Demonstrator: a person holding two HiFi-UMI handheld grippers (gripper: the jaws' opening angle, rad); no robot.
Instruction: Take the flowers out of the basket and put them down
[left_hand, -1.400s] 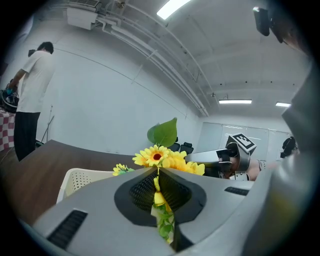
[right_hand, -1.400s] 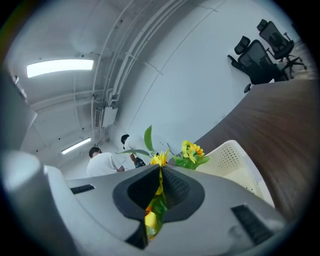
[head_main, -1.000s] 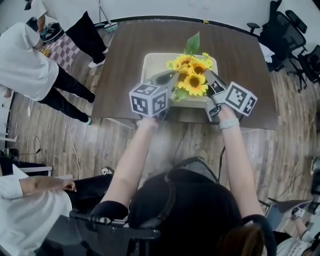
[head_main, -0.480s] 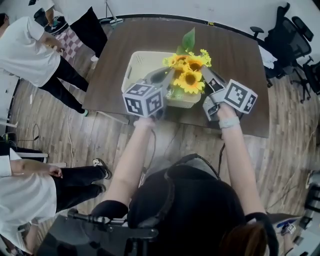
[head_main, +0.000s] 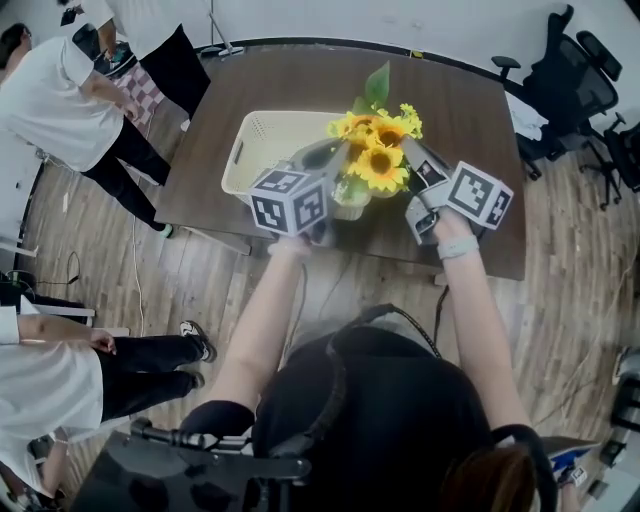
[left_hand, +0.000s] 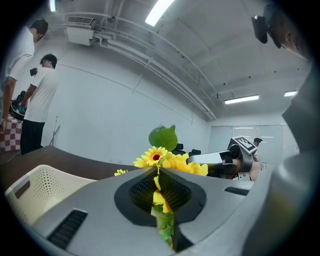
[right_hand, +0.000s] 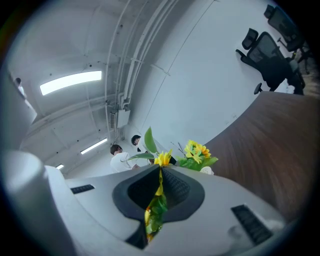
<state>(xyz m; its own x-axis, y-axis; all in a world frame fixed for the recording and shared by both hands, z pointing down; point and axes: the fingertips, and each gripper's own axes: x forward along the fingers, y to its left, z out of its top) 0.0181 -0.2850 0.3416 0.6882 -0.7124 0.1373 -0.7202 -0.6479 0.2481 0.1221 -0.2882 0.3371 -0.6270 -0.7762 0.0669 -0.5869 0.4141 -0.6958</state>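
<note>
The left claw (head_main: 333, 158) and the right claw (head_main: 412, 152) both pinch the flowers (head_main: 378, 150); lower them together, kept level, onto the surface (head_main: 470, 110) right of the basket (head_main: 258, 135).

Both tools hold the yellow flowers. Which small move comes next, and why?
Probably lower the yellow sunflower bunch onto the brown table beside the cream plastic basket: the left tool and right tool are shut on it, above the basket's end.
</note>
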